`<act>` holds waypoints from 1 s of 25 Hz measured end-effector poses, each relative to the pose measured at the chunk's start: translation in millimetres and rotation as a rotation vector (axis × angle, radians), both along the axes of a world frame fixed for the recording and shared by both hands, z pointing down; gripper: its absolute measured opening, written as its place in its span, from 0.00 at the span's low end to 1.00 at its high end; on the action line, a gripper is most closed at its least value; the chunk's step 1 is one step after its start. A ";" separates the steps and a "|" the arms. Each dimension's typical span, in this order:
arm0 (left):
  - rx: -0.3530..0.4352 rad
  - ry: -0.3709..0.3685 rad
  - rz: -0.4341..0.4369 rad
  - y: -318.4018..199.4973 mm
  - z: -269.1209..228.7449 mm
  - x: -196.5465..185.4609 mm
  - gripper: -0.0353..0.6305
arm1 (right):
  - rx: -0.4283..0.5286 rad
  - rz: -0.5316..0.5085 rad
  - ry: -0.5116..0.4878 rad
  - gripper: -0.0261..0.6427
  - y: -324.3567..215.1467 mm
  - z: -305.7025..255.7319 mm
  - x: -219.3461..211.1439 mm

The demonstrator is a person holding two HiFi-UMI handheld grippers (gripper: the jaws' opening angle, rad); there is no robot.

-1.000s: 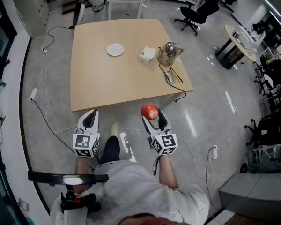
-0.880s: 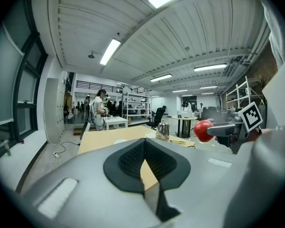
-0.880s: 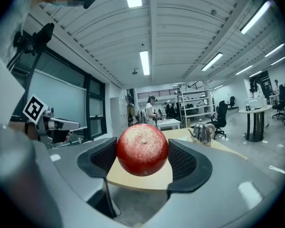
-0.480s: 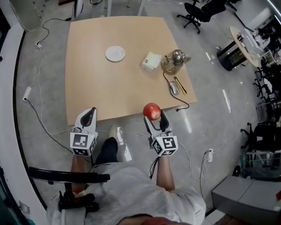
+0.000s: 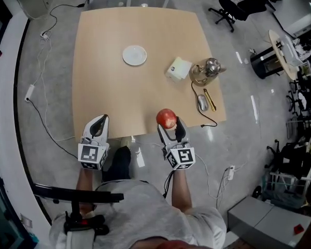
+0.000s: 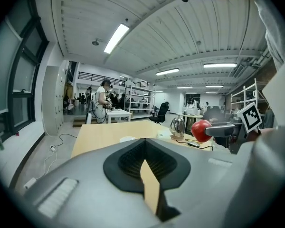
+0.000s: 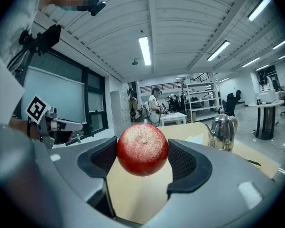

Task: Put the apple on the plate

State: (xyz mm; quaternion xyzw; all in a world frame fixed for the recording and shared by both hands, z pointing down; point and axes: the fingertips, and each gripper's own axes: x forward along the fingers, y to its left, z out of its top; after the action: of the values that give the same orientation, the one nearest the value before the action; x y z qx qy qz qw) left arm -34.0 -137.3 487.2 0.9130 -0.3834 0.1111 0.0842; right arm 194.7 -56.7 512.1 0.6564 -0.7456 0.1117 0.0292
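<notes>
Right claw (image 7: 143, 161) grips apple (image 7: 142, 148); left claw (image 6: 144, 156) closed. Head view alone shows plate (image 5: 135, 55) clearly, well apart.

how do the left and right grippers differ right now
The left gripper has its jaws pressed together; the right gripper has its jaws spread apart. The left gripper holds nothing, while the right gripper clamps the red apple between its pads. Both point toward the table, with the plate well ahead of them.
</notes>
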 end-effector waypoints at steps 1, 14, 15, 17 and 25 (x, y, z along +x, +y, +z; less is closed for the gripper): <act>-0.008 -0.004 -0.005 -5.0 3.8 0.0 0.08 | -0.004 -0.007 -0.001 0.55 -7.4 2.2 -0.2; -0.105 -0.035 -0.048 -59.6 49.5 0.0 0.08 | -0.056 -0.101 0.026 0.55 -98.4 34.9 -11.0; -0.110 -0.035 -0.050 -63.4 50.8 -0.6 0.08 | -0.055 -0.106 0.027 0.55 -105.2 35.7 -12.7; -0.123 -0.037 -0.054 -70.1 54.1 -1.7 0.08 | -0.052 -0.115 0.029 0.55 -118.4 36.7 -15.8; -0.150 -0.044 -0.056 -93.2 67.5 1.3 0.08 | -0.038 -0.131 0.055 0.55 -174.3 42.3 -13.8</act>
State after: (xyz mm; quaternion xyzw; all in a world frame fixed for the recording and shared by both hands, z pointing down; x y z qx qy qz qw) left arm -32.7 -230.5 554.7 0.8904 -0.4012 0.1572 0.1469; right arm 180.9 -231.1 554.5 0.6083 -0.7836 0.1058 0.0693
